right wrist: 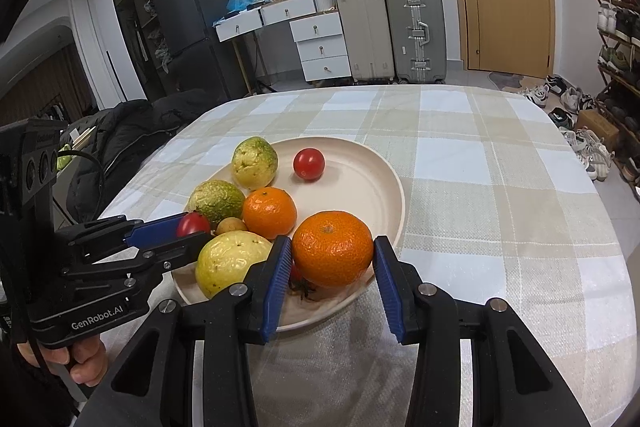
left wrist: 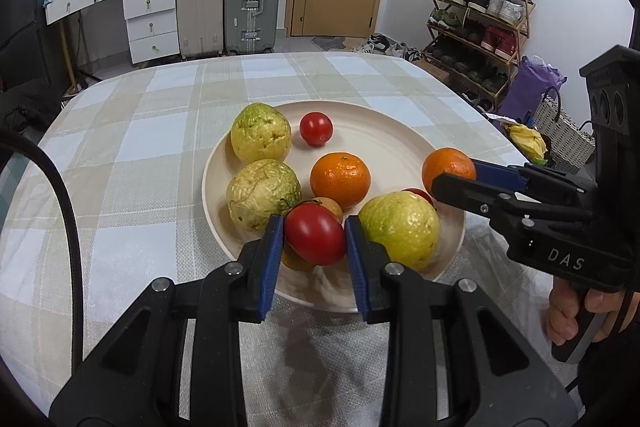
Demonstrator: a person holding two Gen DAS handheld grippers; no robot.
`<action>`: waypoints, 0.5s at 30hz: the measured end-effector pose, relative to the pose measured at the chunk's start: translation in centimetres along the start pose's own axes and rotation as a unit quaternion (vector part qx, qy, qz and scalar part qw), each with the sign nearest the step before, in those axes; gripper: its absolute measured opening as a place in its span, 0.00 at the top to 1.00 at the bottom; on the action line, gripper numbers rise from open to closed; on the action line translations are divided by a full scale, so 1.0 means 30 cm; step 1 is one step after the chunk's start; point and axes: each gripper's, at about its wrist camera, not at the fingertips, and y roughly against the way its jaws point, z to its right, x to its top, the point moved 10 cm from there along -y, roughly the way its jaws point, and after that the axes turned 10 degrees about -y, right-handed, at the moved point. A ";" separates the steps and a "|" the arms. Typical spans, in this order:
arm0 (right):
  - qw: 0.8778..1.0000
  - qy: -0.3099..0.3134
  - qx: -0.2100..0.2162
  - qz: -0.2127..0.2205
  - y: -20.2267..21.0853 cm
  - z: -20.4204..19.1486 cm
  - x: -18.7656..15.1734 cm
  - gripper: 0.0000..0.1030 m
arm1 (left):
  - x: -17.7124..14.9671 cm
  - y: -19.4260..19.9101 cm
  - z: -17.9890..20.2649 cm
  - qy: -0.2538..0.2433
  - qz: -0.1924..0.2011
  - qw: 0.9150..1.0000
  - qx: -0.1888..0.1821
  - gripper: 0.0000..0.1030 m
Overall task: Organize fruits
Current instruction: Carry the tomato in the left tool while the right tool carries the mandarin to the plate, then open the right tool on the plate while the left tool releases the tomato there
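A cream plate (left wrist: 400, 131) (right wrist: 360, 163) on the checked tablecloth holds the fruit. My left gripper (left wrist: 314, 227) (right wrist: 196, 227) is shut on a red tomato (left wrist: 315, 237) (right wrist: 193, 224) at the plate's near left. My right gripper (right wrist: 333, 245) (left wrist: 456, 175) is shut on an orange (right wrist: 332, 249) (left wrist: 448, 171) over the plate's near right rim. Three yellow-green guavas (left wrist: 261, 139) (left wrist: 263, 195) (left wrist: 400, 227) lie in the plate, along with a second orange (left wrist: 340, 180), a small tomato (left wrist: 316, 129) and a small brownish fruit (left wrist: 330, 207). Another tomato (right wrist: 298, 281) sits partly hidden beneath the held orange.
The table (right wrist: 500, 187) stretches bare to the right of the plate and beyond it. A dark jacket (right wrist: 120, 139) lies at its left edge. A shoe rack (left wrist: 480, 11), suitcases (left wrist: 252, 3) and white drawers (left wrist: 152, 23) stand past the table. A hand (left wrist: 568, 311) holds the right gripper's handle.
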 end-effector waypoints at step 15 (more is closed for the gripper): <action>1.000 0.008 -0.007 0.015 0.067 -0.001 -0.010 0.42 | 0.007 0.040 -0.016 0.007 0.017 1.000 -0.003 0.72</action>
